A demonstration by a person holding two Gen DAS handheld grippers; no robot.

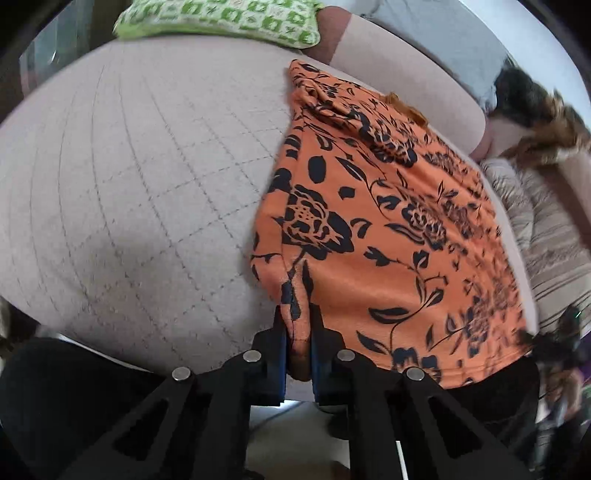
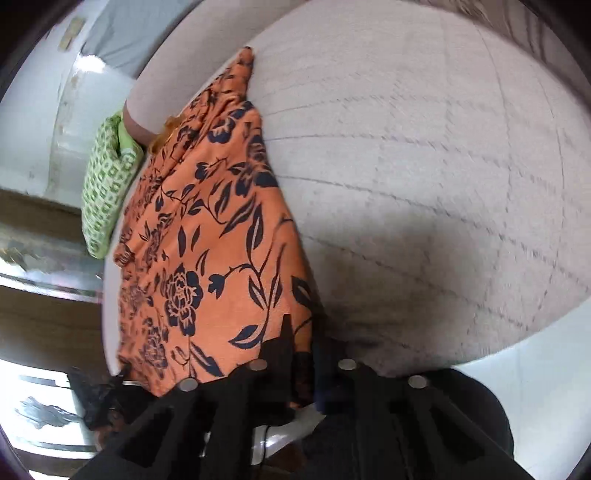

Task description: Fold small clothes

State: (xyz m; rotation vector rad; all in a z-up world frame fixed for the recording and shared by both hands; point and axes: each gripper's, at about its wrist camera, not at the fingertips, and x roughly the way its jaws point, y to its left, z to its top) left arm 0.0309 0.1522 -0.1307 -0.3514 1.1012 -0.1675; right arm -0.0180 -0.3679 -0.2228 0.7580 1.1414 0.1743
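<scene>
Left hand-held gripper (image 1: 298,332) first: we see its two black fingers pinched tight on a gathered corner of the orange floral garment (image 1: 388,229), low in the centre of the left wrist view. From that pinch the cloth fans up and to the right across the quilted beige bed cover (image 1: 140,177), reaching a bunched end near the upper middle of the frame.

Over in the right wrist view, our right hand-held gripper (image 2: 301,343) is likewise clamped on an edge of the same orange floral garment (image 2: 207,236), at the bottom centre. Here the cloth runs up and to the left, lying along the left side of the quilted beige bed cover (image 2: 424,166), which fills the right of the frame.

A green patterned cushion (image 1: 221,18) sits at the top left of the left view; a striped beige cloth (image 1: 546,236) lies at the right edge.
</scene>
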